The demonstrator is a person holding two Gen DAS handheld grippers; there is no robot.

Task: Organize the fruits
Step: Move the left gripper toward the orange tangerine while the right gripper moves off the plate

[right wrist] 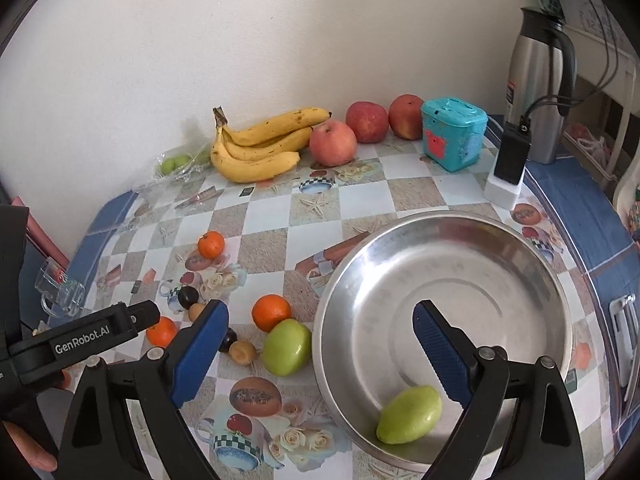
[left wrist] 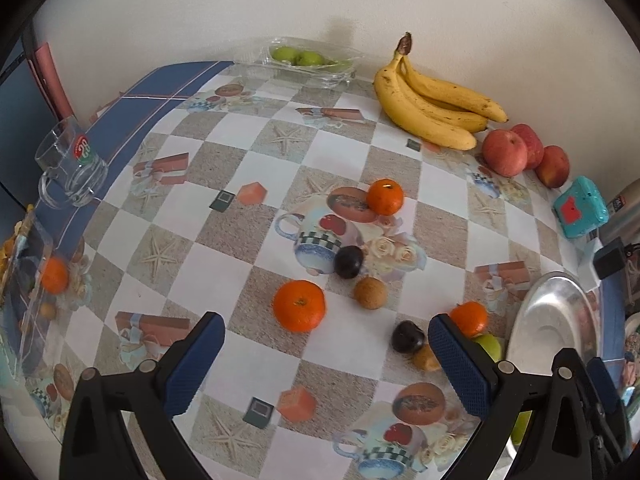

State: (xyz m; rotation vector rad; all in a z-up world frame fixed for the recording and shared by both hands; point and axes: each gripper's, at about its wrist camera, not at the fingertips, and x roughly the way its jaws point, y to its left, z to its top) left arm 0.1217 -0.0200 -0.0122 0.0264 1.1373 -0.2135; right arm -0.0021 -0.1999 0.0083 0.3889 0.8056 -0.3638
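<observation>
My left gripper [left wrist: 326, 344] is open above the patterned tablecloth, nothing between its fingers. Ahead of it lie an orange [left wrist: 299, 305], a dark plum [left wrist: 349, 261], a small brown fruit [left wrist: 370, 292] and a second plum [left wrist: 407, 336]. Another orange [left wrist: 385, 196] sits farther back. My right gripper [right wrist: 320, 332] is open over the left rim of a steel bowl [right wrist: 460, 248]. One green fruit [right wrist: 409, 414] lies in the bowl under the right finger. A second green fruit [right wrist: 286, 346] rests on the table beside the rim, next to an orange [right wrist: 271, 312].
Bananas [right wrist: 260, 148] and three red apples [right wrist: 333, 143] line the back wall, with a teal box [right wrist: 454, 134], a black charger [right wrist: 512, 156] and a steel thermos [right wrist: 538, 92] at the right. A clear tray of green fruits [left wrist: 304, 58] and a glass mug [left wrist: 70, 168] stand left.
</observation>
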